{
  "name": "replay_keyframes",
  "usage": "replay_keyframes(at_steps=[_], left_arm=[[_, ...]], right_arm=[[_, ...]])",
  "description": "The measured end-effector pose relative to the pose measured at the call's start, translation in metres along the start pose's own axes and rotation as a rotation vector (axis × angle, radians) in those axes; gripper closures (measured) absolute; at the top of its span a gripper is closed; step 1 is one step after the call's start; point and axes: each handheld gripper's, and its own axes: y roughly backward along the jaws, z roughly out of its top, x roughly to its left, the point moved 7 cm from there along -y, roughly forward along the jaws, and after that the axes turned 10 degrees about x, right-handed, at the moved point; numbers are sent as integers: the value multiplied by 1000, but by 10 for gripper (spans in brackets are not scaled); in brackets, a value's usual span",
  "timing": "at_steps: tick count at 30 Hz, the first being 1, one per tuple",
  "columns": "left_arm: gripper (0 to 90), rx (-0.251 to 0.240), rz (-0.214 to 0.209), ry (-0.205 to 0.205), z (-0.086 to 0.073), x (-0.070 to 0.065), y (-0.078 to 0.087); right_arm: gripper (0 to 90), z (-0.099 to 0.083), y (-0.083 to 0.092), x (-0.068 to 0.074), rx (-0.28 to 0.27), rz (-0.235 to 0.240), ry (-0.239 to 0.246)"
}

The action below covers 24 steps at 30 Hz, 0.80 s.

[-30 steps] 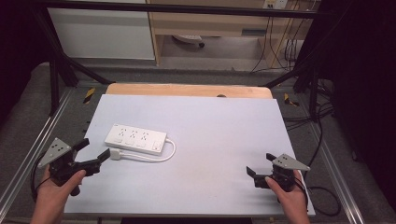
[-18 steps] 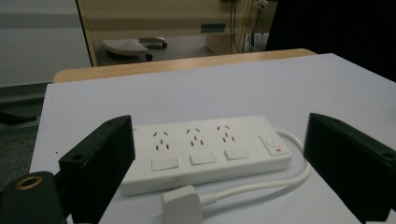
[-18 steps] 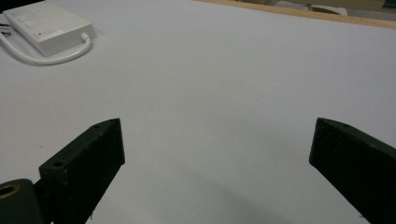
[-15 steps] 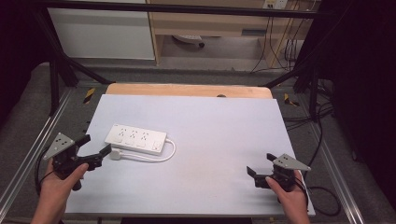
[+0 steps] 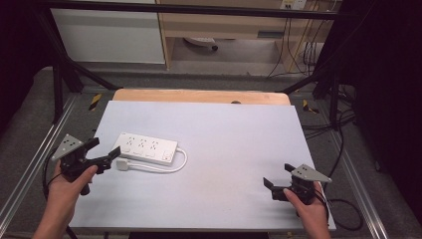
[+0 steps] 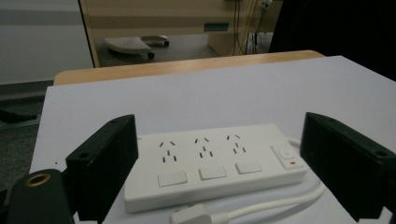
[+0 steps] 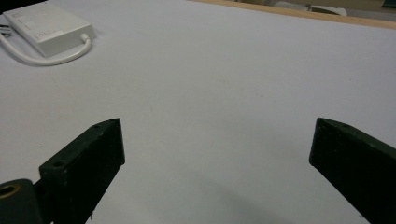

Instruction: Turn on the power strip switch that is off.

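A white power strip (image 5: 146,148) with three outlets lies on the left half of the white table (image 5: 234,134). Its cord (image 5: 175,167) loops round the near side to a plug (image 5: 123,165) lying beside it. My left gripper (image 5: 108,149) is open at the strip's left end, with its tips just short of the plug. In the left gripper view the strip (image 6: 210,163) and the plug (image 6: 191,215) lie between the wide-open jaws (image 6: 219,140). My right gripper (image 5: 277,175) is open near the front right corner with nothing in it. In the right gripper view (image 7: 217,128) the strip (image 7: 46,28) lies far off.
A wooden strip (image 5: 199,96) borders the table's far edge. Metal rails (image 5: 35,159) run along both sides. Cables (image 5: 343,204) trail on the floor at the right. Cabinets (image 5: 107,35) stand behind the table.
My left gripper has moved forward and to the right, closer to the power strip's plug. The right gripper has stayed still.
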Motion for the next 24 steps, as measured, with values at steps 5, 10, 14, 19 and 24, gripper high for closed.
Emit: replay_keyframes(at_steps=[5,10,14,19,24], left_arm=[[148,14,1,-8,0,0,-4],[190,22,3,-9,0,2,-8],[218,33,10,-2,0,7,-13],[240,49,21,4,-2,13,-20],[316,61,24,11,-4,17,-27]], right_arm=[[37,0,0,0,-2,1,-5],[37,0,0,0,2,-2,0],[37,0,0,0,2,-2,0],[37,0,0,0,3,-1,-1],[37,0,0,-1,2,-2,-4]])
